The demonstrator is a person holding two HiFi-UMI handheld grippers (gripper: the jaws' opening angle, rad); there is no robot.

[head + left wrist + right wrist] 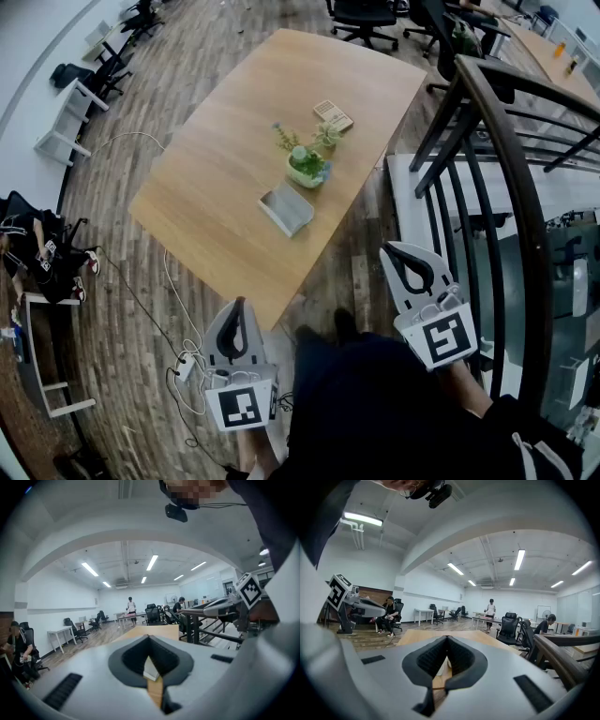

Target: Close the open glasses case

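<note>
The open glasses case (pixel 286 208), grey with a pale lining, lies on the near part of the wooden table (pixel 225 159). Both grippers hang in front of the table's near edge, well short of the case. My left gripper (pixel 241 304) is shut with nothing in it, and so is my right gripper (pixel 389 250). In the left gripper view the jaws meet at the tips (pixel 149 637), and a pale sliver of the case (pixel 150 669) shows through the gap behind them. The right gripper view shows its jaws closed together (pixel 447 638) over the table (pixel 417 637).
A potted plant (pixel 307 167) stands just behind the case, and a small flat box (pixel 333 115) lies farther back. A dark stair railing (pixel 506 169) runs along the right. Cables and a power strip (pixel 185 367) lie on the floor at left. Office chairs and people are in the distance.
</note>
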